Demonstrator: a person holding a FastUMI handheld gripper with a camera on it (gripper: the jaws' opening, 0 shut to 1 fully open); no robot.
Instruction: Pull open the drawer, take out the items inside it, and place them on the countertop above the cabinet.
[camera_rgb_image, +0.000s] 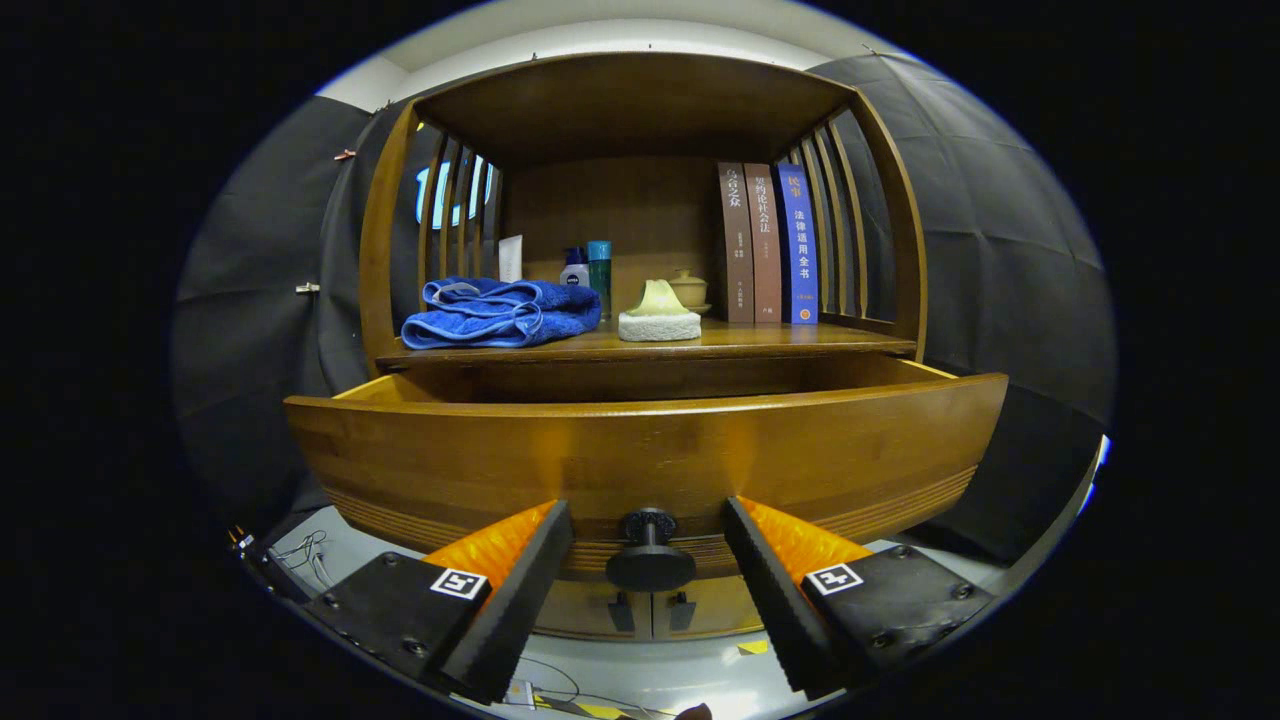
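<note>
Both gripper (648, 560) fingers flank drawer (640, 450) knob (650, 565), untouching.

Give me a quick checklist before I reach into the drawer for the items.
1. Drawer pulled out: ok, its front stands well forward of the countertop.
2. Gripper free of the knob: ok, jaws open on either side, not touching it.
3. Items inside the drawer located: cannot tell, the front panel hides the inside.
4. Room on the countertop: ok, bare wood in front of the books, right of the sponge.
5. Blue towel out of the way: ok, it lies to the left.
</note>
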